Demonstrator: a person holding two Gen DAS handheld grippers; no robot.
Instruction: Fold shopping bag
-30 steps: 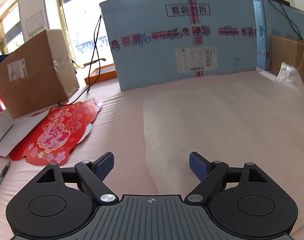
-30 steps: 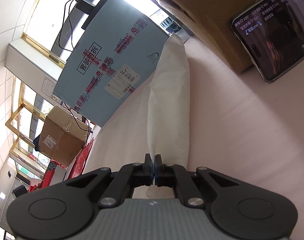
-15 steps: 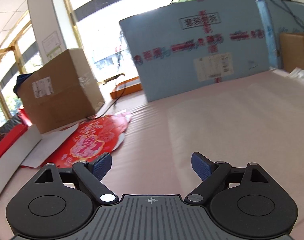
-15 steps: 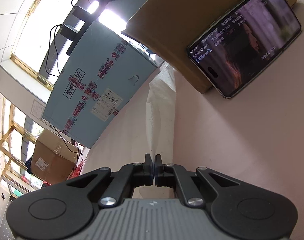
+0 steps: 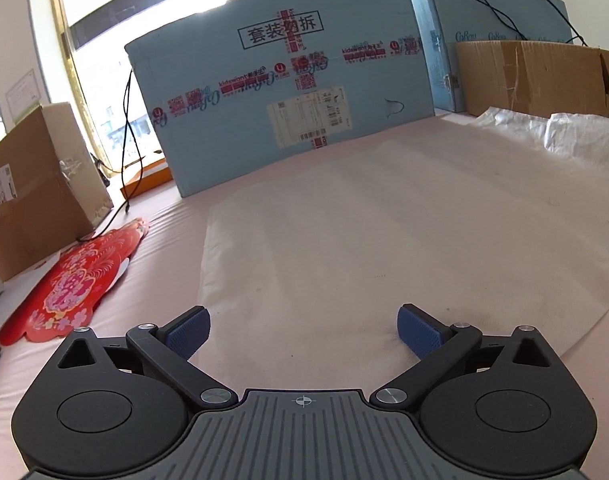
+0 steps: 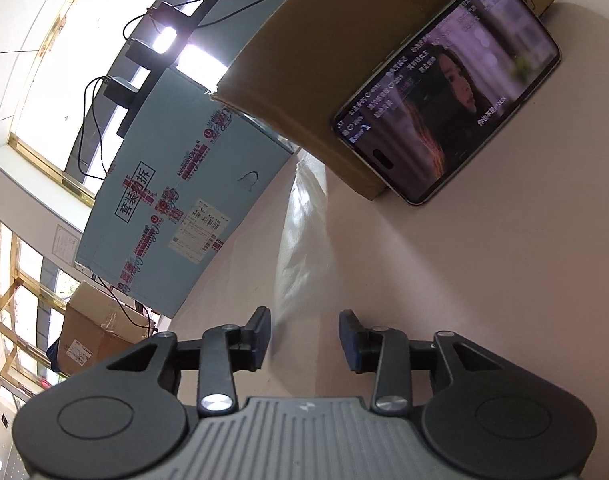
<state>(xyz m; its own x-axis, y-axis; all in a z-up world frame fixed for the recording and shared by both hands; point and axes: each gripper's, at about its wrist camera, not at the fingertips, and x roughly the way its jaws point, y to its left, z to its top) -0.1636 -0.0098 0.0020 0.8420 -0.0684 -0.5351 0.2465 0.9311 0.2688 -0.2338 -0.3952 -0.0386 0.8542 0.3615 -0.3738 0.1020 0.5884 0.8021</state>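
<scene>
While both sets of jaws are opening, the left gripper (image 5: 303,330) and right gripper (image 6: 305,338) pinch nothing; white shopping bag (image 5: 384,240) lies flat on pink tabletop (image 5: 164,216).

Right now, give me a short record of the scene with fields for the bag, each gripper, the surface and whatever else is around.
bag: white shopping bag spread flat on the surface, far end rumpled
left gripper: jaws opening wide, hovering at the bag's near edge, nothing between the pads
right gripper: jaws opening, bag edge between them, pads not pressing it
surface: pink tabletop
around: blue carton, brown cardboard box, red paper decoration, phone leaning on a box, screen lit
</scene>
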